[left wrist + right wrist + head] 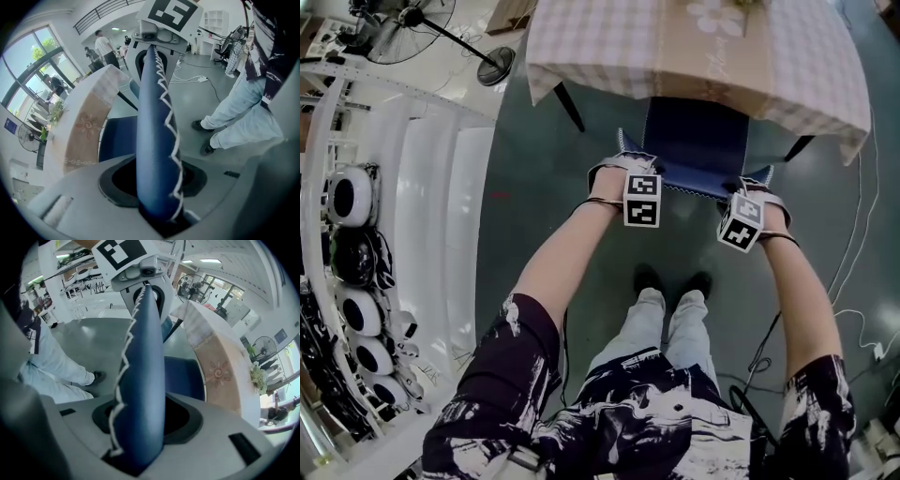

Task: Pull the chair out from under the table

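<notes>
Both grasps are made: the left gripper (626, 164) and the right gripper (757, 187) are each clamped on the top edge of the chair (694, 141) backrest, just clear of the bench (609, 37). The seat lies partly beneath the bench's overhanging cloth (811, 84), so most of the pull appears outstanding. The backrest is a slim, blue padded panel edged with white zigzag stitching; the cloth is pale and checked, with a tan floral band.

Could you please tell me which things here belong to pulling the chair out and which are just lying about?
Job: chair, held at its back by the left gripper and right gripper; table.
Lying about: fan; cables.
</notes>
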`<state>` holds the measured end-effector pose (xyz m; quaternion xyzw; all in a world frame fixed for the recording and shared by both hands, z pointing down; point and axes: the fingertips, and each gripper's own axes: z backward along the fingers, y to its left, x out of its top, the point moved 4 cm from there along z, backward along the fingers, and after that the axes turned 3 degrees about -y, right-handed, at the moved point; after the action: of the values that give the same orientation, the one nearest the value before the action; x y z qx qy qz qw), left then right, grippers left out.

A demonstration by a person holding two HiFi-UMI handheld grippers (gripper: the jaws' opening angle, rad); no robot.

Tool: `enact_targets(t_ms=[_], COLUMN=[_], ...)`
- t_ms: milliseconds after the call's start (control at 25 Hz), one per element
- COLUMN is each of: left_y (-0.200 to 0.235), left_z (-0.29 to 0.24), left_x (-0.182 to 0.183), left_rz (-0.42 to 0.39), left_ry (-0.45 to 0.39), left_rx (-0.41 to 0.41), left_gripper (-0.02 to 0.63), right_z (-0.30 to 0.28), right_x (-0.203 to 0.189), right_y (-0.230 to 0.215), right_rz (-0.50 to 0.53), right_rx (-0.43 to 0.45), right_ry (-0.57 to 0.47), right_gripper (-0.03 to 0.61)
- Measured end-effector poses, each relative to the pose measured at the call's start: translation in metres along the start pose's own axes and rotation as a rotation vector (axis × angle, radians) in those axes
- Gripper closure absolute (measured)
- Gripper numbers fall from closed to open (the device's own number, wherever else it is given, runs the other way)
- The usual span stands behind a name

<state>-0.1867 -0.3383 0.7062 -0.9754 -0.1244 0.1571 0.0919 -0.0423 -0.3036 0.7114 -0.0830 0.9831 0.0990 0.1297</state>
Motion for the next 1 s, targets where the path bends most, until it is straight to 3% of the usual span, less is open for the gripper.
enact_targets(t_ms=[1000], left_y=[-0.192], left_z=[0.026], left_x=[0.050], left_rz=[0.025], left_ry=[0.004], left_rx=[-0.030], left_gripper=[0.454], right_z=[0.036], right_x=[-0.027], right_y=[0.193], right_rz=[0.016], right_rx=[0.030], right_ry=[-0.003], right_gripper=[0.397])
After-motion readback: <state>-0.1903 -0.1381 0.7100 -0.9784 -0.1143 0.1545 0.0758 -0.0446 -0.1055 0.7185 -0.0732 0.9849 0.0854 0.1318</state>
